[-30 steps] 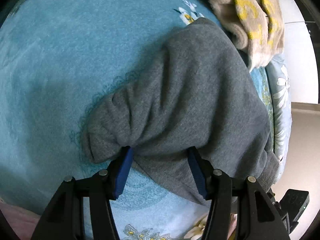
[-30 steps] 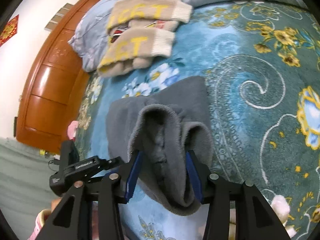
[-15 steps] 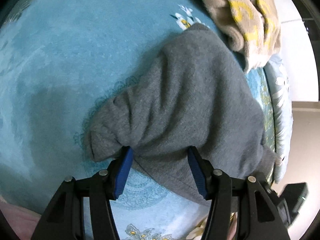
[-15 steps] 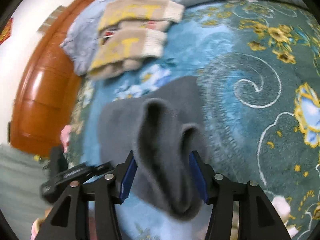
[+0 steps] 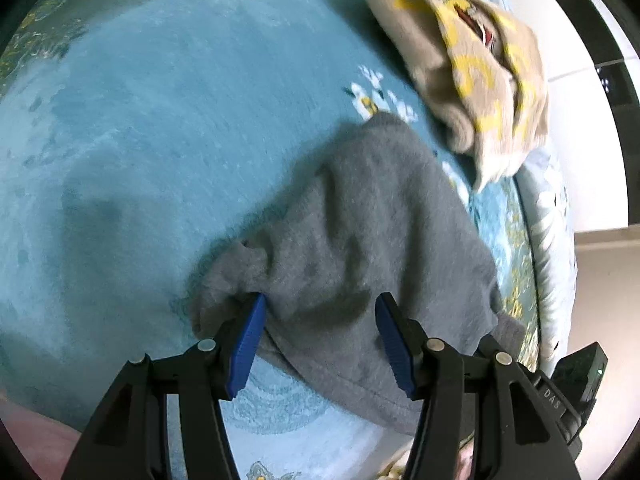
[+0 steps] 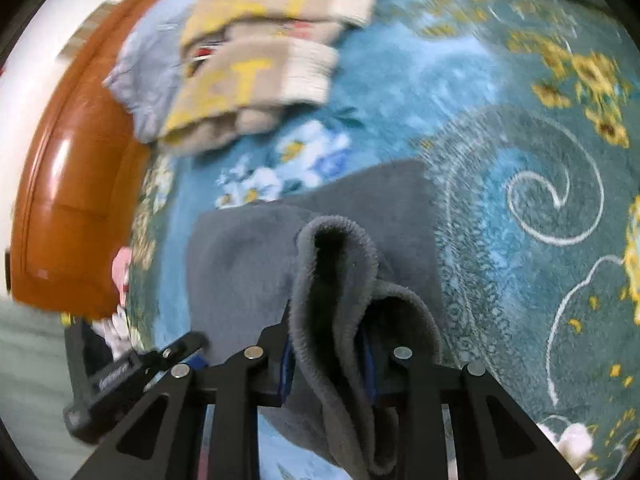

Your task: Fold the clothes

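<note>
A grey fleece garment (image 5: 380, 220) lies partly folded on a teal flowered blanket (image 5: 160, 120). My left gripper (image 5: 320, 344) holds a wide bunch of its near edge between the blue pads, and the cloth bulges past the left pad. In the right wrist view the same grey garment (image 6: 248, 264) rises in a doubled fold. My right gripper (image 6: 328, 364) has that fold filling the narrow gap between its pads, and its jaws are closing on it. The cloth's loose end hangs down over the gripper body.
A folded beige sweater with yellow letters (image 6: 256, 68) lies at the far side on pale blue bedding (image 6: 148, 64). An orange wooden headboard (image 6: 68, 184) stands to the left. The blanket (image 6: 500, 160) stretches bare to the right. The left tool's black body (image 6: 120, 372) shows at lower left.
The right jaws have drawn much closer together around the grey fold. The left gripper has lifted and tilted a little with its bunch of cloth, so the beige sweater shows more.
</note>
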